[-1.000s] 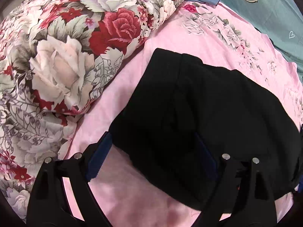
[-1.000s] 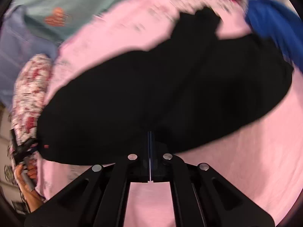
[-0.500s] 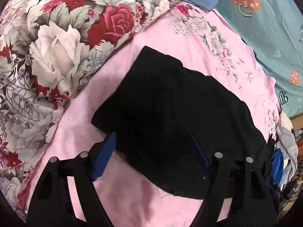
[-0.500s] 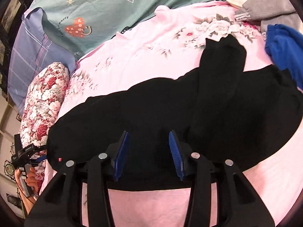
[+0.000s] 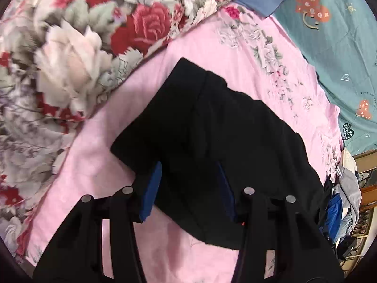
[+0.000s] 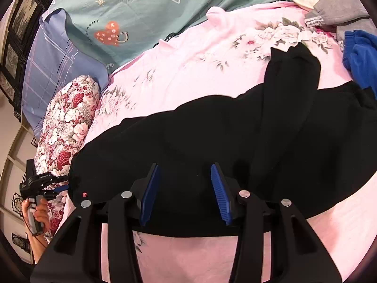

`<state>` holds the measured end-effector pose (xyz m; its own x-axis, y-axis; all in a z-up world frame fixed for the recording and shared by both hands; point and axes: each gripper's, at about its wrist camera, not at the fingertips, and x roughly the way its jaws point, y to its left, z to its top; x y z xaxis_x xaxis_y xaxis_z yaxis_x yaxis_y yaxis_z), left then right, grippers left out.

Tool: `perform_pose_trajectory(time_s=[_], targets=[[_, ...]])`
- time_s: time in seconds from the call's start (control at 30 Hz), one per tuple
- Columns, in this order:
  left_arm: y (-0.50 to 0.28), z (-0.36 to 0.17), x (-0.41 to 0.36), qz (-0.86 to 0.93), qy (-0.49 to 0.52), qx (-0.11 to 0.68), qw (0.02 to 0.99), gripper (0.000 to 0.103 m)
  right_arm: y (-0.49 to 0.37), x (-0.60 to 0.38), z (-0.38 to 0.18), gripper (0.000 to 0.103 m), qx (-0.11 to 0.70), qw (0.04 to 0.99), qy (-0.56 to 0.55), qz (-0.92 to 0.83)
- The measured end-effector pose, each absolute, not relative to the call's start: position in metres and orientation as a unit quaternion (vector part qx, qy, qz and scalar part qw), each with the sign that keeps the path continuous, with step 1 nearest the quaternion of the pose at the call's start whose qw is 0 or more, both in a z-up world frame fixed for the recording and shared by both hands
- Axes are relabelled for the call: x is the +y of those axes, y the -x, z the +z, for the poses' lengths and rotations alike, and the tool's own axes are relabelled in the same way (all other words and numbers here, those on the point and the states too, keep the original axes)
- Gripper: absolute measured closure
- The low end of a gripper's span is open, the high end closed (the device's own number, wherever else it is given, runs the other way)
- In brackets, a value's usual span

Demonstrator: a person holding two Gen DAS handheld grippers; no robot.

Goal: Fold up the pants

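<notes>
Black pants [image 6: 235, 139] lie spread across a pink floral bed sheet [image 6: 212, 47]. One leg end [image 6: 294, 70] lies folded across the rest, toward the far right. In the left wrist view the pants' end [image 5: 212, 129] lies just ahead. My left gripper [image 5: 190, 179] is open with its blue pads [image 5: 150, 188] over the near edge of the cloth. It also shows in the right wrist view [image 6: 59, 184] at the pants' left end. My right gripper [image 6: 186, 188] is open and empty above the pants' near edge.
A rose-patterned bolster [image 5: 70, 59] lies left of the pants. A teal cover [image 6: 153, 7] and a blue checked pillow [image 6: 51, 66] lie at the back. Grey clothes [image 6: 339, 11] and a blue garment [image 6: 360, 56] are piled at the far right.
My right gripper was shut and has opened above the pants. My left gripper's jaws have narrowed, and the gripper has shifted over the cloth's near edge. The pants now lie still.
</notes>
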<state>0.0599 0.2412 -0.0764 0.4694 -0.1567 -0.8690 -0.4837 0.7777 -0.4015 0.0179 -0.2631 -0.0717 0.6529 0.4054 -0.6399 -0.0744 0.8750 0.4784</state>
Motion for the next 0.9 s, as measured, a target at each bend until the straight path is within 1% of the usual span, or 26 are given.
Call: perform_pose_trajectory(time_s=[0.17, 0.27, 0.33, 0.4, 0.53, 0.63, 0.9], targets=[[-0.073, -0.098, 0.251, 0.110, 0.347, 0.518, 0.774, 0.056, -0.018, -0.259, -0.074, 0.056, 0.398, 0.882, -0.206, 0.143], [-0.082, -0.100, 0.251, 0.116, 0.350, 0.519, 0.771, 0.056, -0.020, -0.259, -0.075, 0.055, 0.402, 0.881, -0.206, 0.138], [-0.085, -0.097, 0.250, 0.126, 0.346, 0.511, 0.777, 0.076, -0.021, -0.259, -0.075, 0.055, 0.407, 0.881, -0.203, 0.133], [-0.082, -0.087, 0.242, 0.124, 0.321, 0.501, 0.794, 0.080, -0.022, -0.259, -0.076, 0.055, 0.414, 0.880, -0.199, 0.125], [-0.073, -0.071, 0.232, 0.120, 0.281, 0.492, 0.815, 0.081, -0.021, -0.268, -0.080, 0.054, 0.427, 0.880, -0.191, 0.086], [-0.069, -0.070, 0.233, 0.117, 0.280, 0.491, 0.817, 0.081, -0.020, -0.276, -0.082, 0.049, 0.433, 0.877, -0.194, 0.071], [-0.070, -0.070, 0.232, 0.116, 0.272, 0.492, 0.819, 0.080, -0.016, -0.279, -0.085, 0.045, 0.448, 0.880, -0.157, 0.033]])
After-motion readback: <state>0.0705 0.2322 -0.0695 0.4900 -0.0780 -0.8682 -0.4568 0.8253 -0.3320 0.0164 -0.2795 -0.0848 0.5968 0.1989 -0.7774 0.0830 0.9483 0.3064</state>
